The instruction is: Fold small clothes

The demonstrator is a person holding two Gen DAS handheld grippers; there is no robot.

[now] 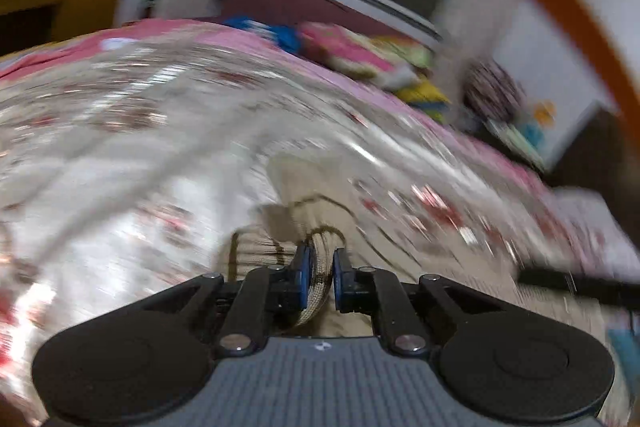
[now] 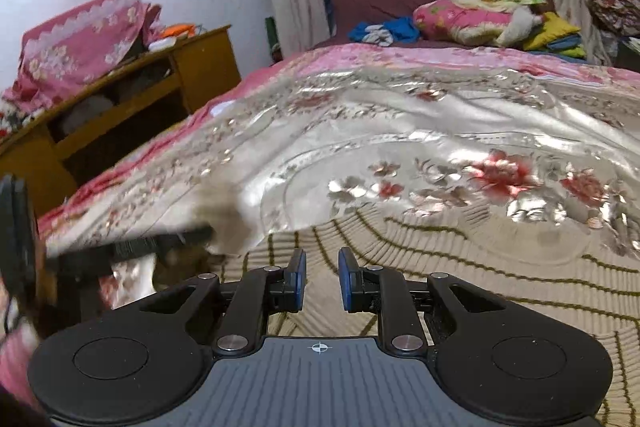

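Observation:
A beige knit garment point(image 1: 304, 187) with thin dark stripes lies on the shiny floral bedspread point(image 1: 120, 147). The left wrist view is smeared by blur. In it my left gripper point(image 1: 320, 259) is shut on a bunched, ribbed edge of the garment, which stands up between the blue pads point(image 1: 305, 267). In the right wrist view the garment point(image 2: 460, 279) spreads out beneath and ahead of my right gripper point(image 2: 322, 261). Its jaws stand narrowly apart with the beige knit filling the gap. The left gripper point(image 2: 132, 247) shows as a dark blur at the garment's left edge.
The bedspread point(image 2: 400, 131) covers a wide bed. At the headboard lie a pink quilt point(image 2: 460, 15), blue clothes point(image 2: 384, 29) and yellow cloth point(image 2: 556, 29). A wooden desk point(image 2: 132, 99) with a pink cover stands left of the bed. A window is above the headboard.

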